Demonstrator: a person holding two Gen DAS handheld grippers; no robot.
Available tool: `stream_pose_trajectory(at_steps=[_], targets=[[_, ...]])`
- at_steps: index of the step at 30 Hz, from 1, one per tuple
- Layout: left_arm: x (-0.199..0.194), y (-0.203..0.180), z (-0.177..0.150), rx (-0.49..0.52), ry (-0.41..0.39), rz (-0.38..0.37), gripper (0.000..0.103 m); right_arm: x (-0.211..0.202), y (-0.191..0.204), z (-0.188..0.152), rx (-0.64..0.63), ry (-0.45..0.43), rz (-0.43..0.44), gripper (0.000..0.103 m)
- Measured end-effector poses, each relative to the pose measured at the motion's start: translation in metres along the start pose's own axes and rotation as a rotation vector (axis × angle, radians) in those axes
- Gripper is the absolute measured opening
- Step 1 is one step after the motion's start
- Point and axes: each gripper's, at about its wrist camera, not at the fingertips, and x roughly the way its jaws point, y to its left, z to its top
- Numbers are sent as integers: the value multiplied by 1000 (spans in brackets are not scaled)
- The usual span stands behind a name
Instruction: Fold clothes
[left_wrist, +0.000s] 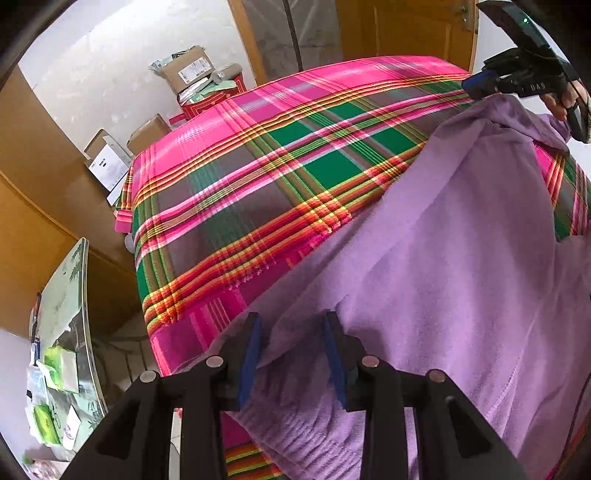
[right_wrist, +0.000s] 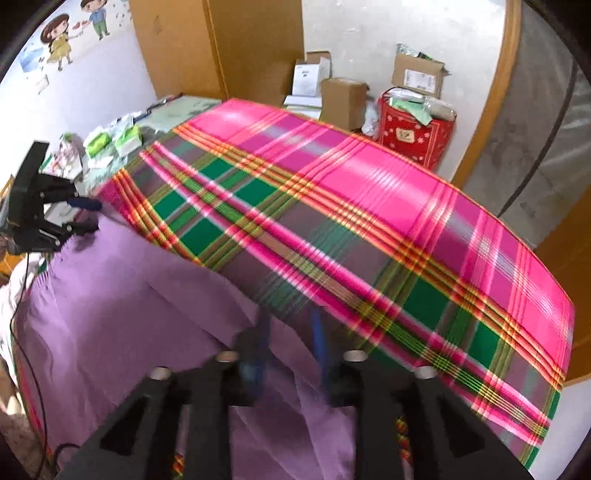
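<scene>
Fleecy lilac garment (left_wrist: 461, 280) — rumpled over plaid cloth (left_wrist: 236, 192)

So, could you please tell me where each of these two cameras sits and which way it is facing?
Left wrist: sits on the left gripper, looking steeply down along its blue-padded fingers at the purple garment on the plaid cloth; the right gripper and a hand show top right.
Right wrist: sits on the right gripper, angled down over the same garment and cloth; the left gripper shows at left.
Shared: garment, cloth, the red tub and cardboard boxes behind.
</scene>
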Motion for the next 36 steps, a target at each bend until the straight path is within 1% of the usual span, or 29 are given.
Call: stream_pose_trajectory(at_steps=[1, 3, 6, 9, 10, 12, 13, 14, 15, 17, 18, 19, 22, 25, 26, 30, 34, 36], targets=[[0, 0, -1, -2, 0, -2, 35, 3, 4, -1, -19, 9, 6, 34], [1, 2, -1, -13, -1, -8, 35, 10, 12, -2, -67, 35, 10, 39], [1, 4, -1, -27, -2, -15, 35, 26, 17, -2, -113, 105, -40, 39], [2, 2, 1, -21, 8, 0, 35, 33, 13, 1, -83, 130, -42, 39], [2, 2, 2, -17, 10, 5, 35, 33, 12, 1, -74, 129, -42, 36], [2, 1, 4, -17, 14, 6, 34, 31, 10, 2, -65, 120, -49, 11], [2, 1, 4, -18, 16, 6, 31, 29, 10, 3, -63, 110, -56, 8], [3, 1, 5, -19, 18, 8, 25, 27, 9, 3, -60, 100, -63, 7], [4, 1, 6, -20, 20, 13, 22, 24, 9, 3, -58, 90, -70, 6], [5, 3, 8, -21, 26, 29, 11, 20, 8, 4, -53, 70, -84, 6], [5, 4, 10, -20, 26, 37, 9, 16, 7, 5, -48, 54, -94, 5], [5, 4, 12, -18, 22, 52, 4, 12, 5, 6, -41, 33, -106, 5], [1, 14, 21, -62, -9, 99, 3, 2, 0, 12, -15, -20, -146, 5], [10, 25, 33, -119, -2, 111, 3, 4, -6, 20, 14, -39, -189, 5], [13, 29, 38, -138, 0, 116, 3, 6, -8, 22, 15, -40, -203, 4], [28, 38, 48, -197, 15, 126, 3, 21, -8, 26, 11, -11, -247, 4], [35, 41, 51, -228, 8, 142, 3, 41, -12, 27, 10, 29, -277, 4], [36, 41, 51, -224, 10, 149, 3, 49, -12, 30, 9, 37, -288, 4]])
